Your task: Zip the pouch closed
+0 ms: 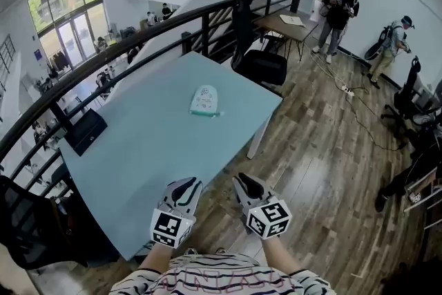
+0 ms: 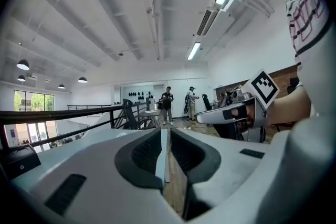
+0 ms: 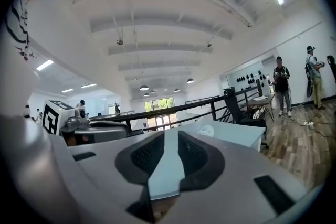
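A small white pouch point(image 1: 205, 101) with a green edge lies flat on the far half of the light-blue table point(image 1: 159, 148). It also shows small and far off in the right gripper view, the pouch point(image 3: 206, 130) beyond the jaws. My left gripper point(image 1: 185, 191) hovers over the table's near corner, its jaws shut with nothing between them point(image 2: 165, 136). Beside it, just off the table edge, my right gripper point(image 1: 247, 186) has a narrow gap between its pads, and only the table shows through it point(image 3: 165, 139). Both grippers are well short of the pouch.
A black box point(image 1: 86, 131) sits on the table's left end. A dark railing point(image 1: 138, 45) runs behind the table, with a black chair point(image 1: 262, 67) and a wooden desk point(image 1: 290, 24) past its far corner. Two people point(image 1: 342, 10) stand at the back right on the wood floor.
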Action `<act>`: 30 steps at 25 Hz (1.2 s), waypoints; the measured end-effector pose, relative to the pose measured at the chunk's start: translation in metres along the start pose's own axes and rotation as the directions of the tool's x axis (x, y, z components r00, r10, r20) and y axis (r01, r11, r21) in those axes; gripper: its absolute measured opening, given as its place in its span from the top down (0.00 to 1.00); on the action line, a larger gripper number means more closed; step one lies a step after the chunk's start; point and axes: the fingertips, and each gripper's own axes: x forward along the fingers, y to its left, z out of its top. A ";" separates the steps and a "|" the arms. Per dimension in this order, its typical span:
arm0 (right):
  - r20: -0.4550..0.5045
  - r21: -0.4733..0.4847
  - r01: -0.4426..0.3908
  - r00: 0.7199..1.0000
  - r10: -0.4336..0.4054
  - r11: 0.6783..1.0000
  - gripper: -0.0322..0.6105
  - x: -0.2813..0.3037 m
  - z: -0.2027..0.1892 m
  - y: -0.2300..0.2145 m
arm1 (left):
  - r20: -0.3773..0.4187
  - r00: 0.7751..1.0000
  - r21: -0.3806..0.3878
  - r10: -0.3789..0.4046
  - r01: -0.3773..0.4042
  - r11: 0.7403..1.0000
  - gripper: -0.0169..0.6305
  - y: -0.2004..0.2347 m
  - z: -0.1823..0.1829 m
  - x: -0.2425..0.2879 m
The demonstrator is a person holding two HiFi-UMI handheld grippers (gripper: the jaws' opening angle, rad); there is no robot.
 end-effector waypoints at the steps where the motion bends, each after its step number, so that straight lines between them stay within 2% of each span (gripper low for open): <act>1: -0.002 0.004 -0.005 1.000 0.005 1.000 0.81 -0.002 -0.001 -0.004 | 0.000 1.000 -0.003 0.005 -0.005 1.000 0.93 -0.004 -0.001 0.003; 7: -0.019 0.006 -0.033 0.999 0.033 0.999 0.79 -0.016 -0.013 -0.029 | -0.007 0.999 -0.024 0.041 -0.042 0.999 0.93 -0.024 -0.012 0.019; 16: -0.050 0.042 -0.039 0.998 0.041 0.998 0.79 0.000 -0.025 -0.068 | -0.041 0.997 -0.062 0.070 -0.072 0.995 0.93 -0.014 -0.024 0.055; 23: -0.077 0.036 -0.039 0.996 0.041 0.999 0.79 0.051 -0.018 -0.113 | -0.037 0.998 -0.097 0.055 -0.059 0.994 0.93 0.021 -0.027 0.118; 30: -0.119 0.006 -0.035 0.992 0.035 0.999 0.79 0.117 -0.010 -0.163 | -0.045 0.998 -0.112 0.037 -0.042 0.993 0.93 0.075 -0.029 0.190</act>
